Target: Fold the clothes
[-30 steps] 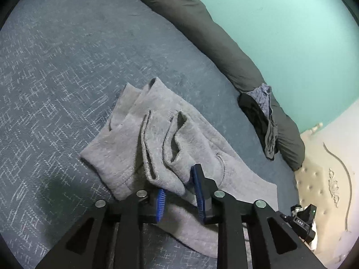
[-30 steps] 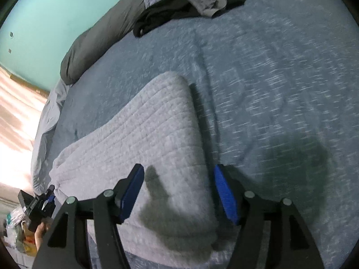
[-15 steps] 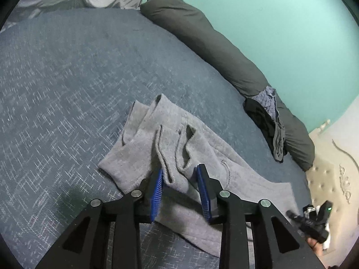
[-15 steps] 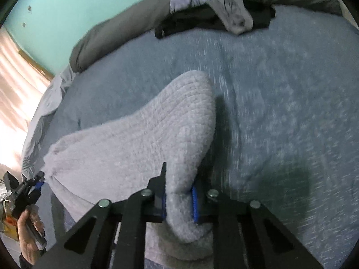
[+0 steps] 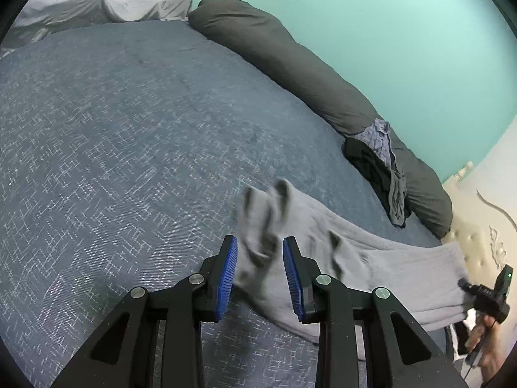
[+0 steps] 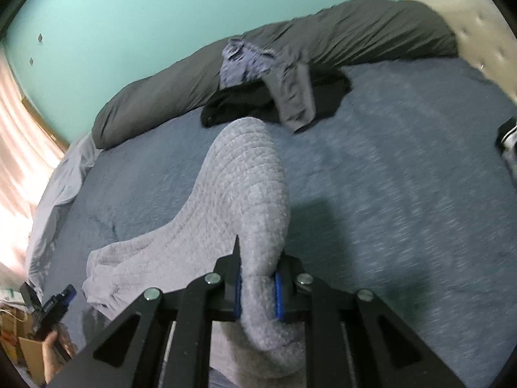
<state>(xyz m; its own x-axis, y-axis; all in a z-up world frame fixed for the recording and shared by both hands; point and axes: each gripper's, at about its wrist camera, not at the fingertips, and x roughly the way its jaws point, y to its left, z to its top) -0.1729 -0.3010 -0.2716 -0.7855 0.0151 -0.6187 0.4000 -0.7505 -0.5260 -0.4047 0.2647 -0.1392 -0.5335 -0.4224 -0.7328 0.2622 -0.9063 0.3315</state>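
A grey knit garment [image 5: 371,258] hangs stretched between my two grippers above the blue bed cover [image 5: 129,129]. In the left wrist view my left gripper [image 5: 260,265] is shut on a bunched, blurred fold of it, raised off the bed. In the right wrist view my right gripper [image 6: 258,286] is shut on the other end of the garment [image 6: 242,187], its blue pads pressed into the thick cloth, which arches up and away from the jaws. The far end droops toward the left gripper at the lower left.
A long dark grey pillow [image 5: 290,64] lies along the teal wall, with a pile of dark and blue clothes [image 5: 378,161] against it. A pale sheet [image 5: 106,0] is heaped at the far corner. A cream tufted headboard [image 5: 475,242] bounds one side.
The right gripper went from open over the flat garment to shut on its edge and rose with it. The left gripper closed on the folds and the garment came up off the bed.
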